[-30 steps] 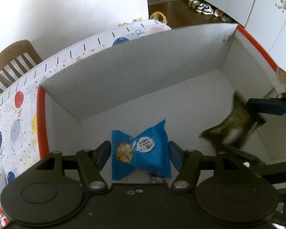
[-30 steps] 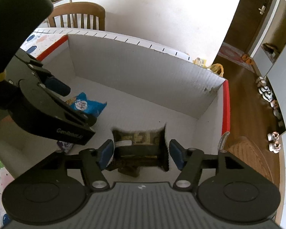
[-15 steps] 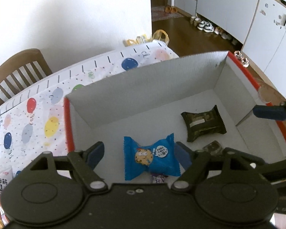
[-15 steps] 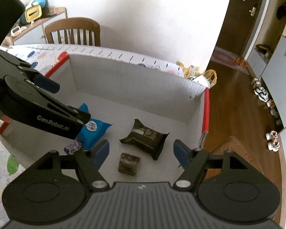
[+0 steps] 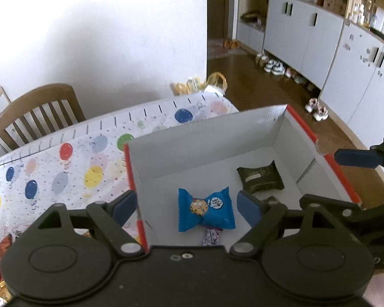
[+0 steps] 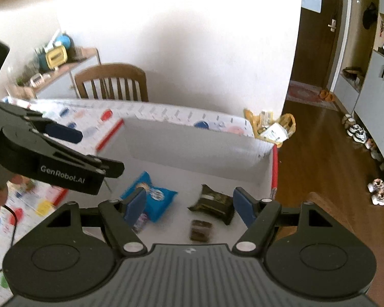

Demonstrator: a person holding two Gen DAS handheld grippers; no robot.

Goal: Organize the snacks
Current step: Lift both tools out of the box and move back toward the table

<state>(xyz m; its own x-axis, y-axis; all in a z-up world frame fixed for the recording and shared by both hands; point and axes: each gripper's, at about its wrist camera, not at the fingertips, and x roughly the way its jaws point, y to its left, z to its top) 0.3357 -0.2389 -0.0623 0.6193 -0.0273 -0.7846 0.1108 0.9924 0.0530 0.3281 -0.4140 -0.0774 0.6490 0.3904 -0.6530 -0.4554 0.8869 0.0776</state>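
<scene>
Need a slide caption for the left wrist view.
Blue cookie packet and dark packet lie in the white box; nothing between the opening left hand-held gripper jaws.

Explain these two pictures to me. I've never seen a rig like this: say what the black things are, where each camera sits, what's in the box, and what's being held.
No robot here: a person holds a two-finger gripper in each hand, each with a camera looking along its fingers. One picture comes from the left gripper, whose jaws are opening, the other from the right gripper; both hold nothing. Each also shows from the side in the other's picture. Below them a white box stands on a balloon-print tablecloth. In it lie a blue cookie packet, a dark green packet, a small purple wrapper and a small brown snack.
</scene>
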